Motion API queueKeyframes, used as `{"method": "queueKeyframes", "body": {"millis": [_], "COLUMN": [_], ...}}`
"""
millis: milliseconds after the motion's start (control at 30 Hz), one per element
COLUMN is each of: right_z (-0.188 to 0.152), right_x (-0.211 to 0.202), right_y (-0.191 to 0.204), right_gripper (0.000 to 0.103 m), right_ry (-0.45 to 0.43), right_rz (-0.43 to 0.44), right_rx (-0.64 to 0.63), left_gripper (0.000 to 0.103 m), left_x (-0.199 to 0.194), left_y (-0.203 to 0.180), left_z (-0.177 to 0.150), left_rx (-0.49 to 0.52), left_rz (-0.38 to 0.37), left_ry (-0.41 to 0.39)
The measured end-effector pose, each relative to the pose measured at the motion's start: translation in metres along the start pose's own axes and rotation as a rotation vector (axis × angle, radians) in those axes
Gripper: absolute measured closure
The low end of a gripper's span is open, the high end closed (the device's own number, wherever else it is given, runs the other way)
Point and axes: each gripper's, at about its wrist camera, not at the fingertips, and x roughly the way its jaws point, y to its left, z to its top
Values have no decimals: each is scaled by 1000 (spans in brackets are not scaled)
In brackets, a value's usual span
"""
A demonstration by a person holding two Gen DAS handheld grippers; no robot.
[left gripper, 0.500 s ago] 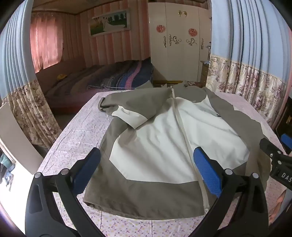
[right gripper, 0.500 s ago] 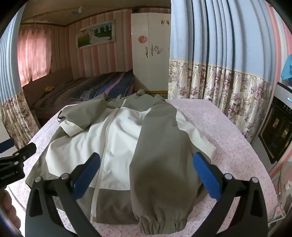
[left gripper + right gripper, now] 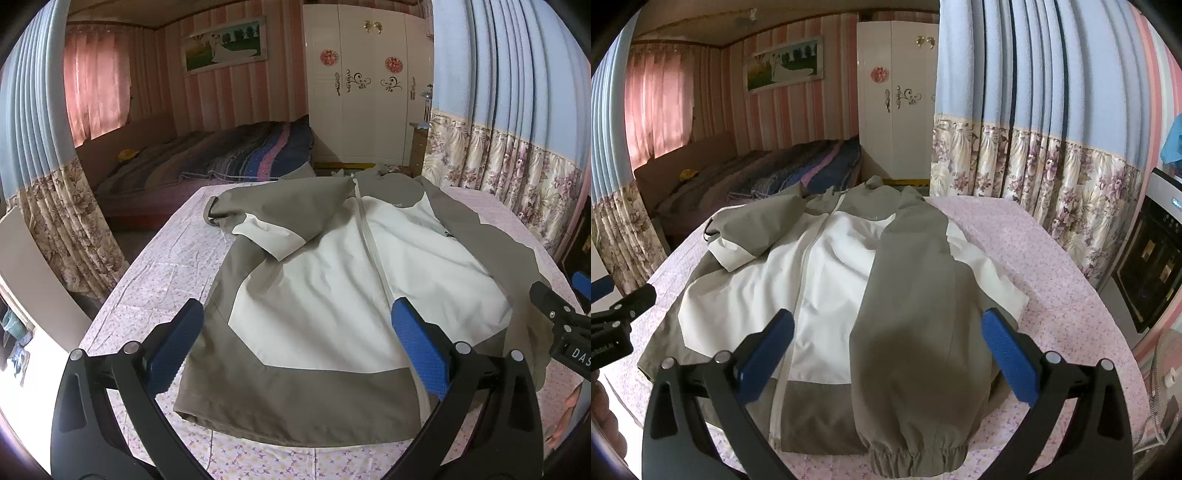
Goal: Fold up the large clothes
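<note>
left wrist view: nothing shifted since half-second ago. jacket (image 3: 332,295) flat on table (image 3: 162,273), hem at 6 o'clock. left gripper (image 3: 295,339), right gripper (image 3: 886,343) spread wide, empty. fold not begun.

Both cams ride right behind their own fingers, tilted down over the near edge of the table (image 3: 159,266), close above the jacket (image 3: 332,295); left wrist view sits toward the jacket's left half, facing the bed (image 3: 221,158) and wardrobe (image 3: 365,92) past it; right wrist view sits toward the jacket's right half, over the folded-in sleeve (image 3: 912,332); both share the jacket, bed, wardrobe, and each catches the other gripper at its frame edge.
</note>
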Motion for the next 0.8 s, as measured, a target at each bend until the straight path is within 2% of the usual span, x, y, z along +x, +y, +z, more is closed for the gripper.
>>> {"method": "queueKeyframes", "body": {"millis": [800], "right_z": [-1], "right_x": [1], "right_y": [-2], "right_gripper": [2], "right_ry": [5], "right_rz": [-10], "right_rx": [-12], "left_gripper": [3], "left_x": [-1], "left_y": [3], "left_z": [4], "left_rx": [5], "left_rz": [5], "left_ry": [-5]}}
